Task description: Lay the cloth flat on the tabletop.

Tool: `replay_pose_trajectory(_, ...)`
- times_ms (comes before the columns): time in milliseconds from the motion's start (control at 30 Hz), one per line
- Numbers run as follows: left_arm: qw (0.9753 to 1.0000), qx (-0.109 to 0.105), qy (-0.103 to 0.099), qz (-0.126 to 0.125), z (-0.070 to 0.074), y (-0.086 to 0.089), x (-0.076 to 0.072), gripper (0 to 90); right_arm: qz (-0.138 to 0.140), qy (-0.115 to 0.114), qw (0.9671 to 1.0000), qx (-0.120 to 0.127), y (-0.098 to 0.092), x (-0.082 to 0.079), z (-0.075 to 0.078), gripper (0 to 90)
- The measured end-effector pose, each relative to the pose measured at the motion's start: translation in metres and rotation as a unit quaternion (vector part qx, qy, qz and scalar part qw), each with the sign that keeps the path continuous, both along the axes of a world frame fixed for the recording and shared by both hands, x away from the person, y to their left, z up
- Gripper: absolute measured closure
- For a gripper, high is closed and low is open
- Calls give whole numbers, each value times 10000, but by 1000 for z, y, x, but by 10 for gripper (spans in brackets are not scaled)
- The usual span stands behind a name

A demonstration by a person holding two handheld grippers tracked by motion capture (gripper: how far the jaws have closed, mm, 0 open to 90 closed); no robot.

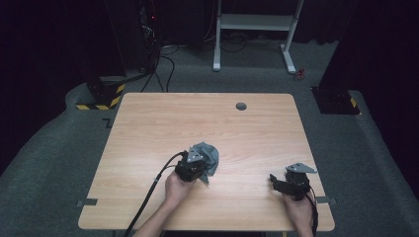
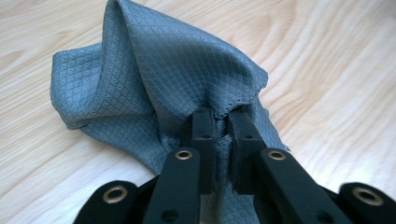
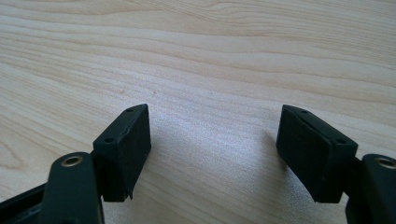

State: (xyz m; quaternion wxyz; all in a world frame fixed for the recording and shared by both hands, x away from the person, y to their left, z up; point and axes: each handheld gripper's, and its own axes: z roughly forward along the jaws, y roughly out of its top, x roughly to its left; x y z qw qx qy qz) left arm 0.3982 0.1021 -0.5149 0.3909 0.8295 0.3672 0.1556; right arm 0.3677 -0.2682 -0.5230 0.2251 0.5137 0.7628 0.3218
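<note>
High view first: we see a wooden tabletop [image 1: 148, 128] on a grey carpeted floor [image 1: 59, 163], with a small round grommet [image 1: 241, 106] near its far edge. Our left gripper [image 1: 193, 167] sits a little left of the middle, toward the near side, held by the left hand [image 1: 177, 188], with its black cable [image 1: 148, 197] trailing off over the near edge. A grey cloth [image 1: 207, 155] lies crumpled on the wood just beyond and to the right of that gripper, touching it. Our right gripper [image 1: 286, 183] rests near the right near corner, well apart from the cloth, gripped by the right hand [image 1: 299, 207].

In the left gripper view we find the left gripper [image 2: 224, 122] with its jaws clenched on a bunched fold of the cloth [image 2: 154, 74]; the fabric has a fine diamond weave and rises in a peak above the jaws, while the rest spreads to the left on the tabletop [image 2: 336, 65].

In the right gripper view our right gripper [image 3: 212, 140] has its jaws released and spread wide, with bare tabletop [image 3: 201, 56] between them.
</note>
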Motion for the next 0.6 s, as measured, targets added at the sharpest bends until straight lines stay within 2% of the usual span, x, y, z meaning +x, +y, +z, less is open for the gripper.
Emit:
replay_pose_trajectory(233,9998,-43,12,-200,-1,-19,-5,825,-7,4,10000,6,0,0,0,261)
replay_pose_trajectory(367,9993,-216,76,-311,-2,-28,-7,821,-5,2,10000,4,0,0,0,261)
replay_pose_trajectory(467,9992,-98,47,-397,-4,-34,-8,811,-7,6,10000,6,0,0,0,261)
replay_pose_trajectory(533,9991,-50,30,-413,-5,-35,-9,789,-6,8,10000,9,0,0,0,261)
replay_pose_trajectory(600,9991,-105,60,-407,-5,-35,-10,703,5,-7,10000,-6,0,0,0,261)
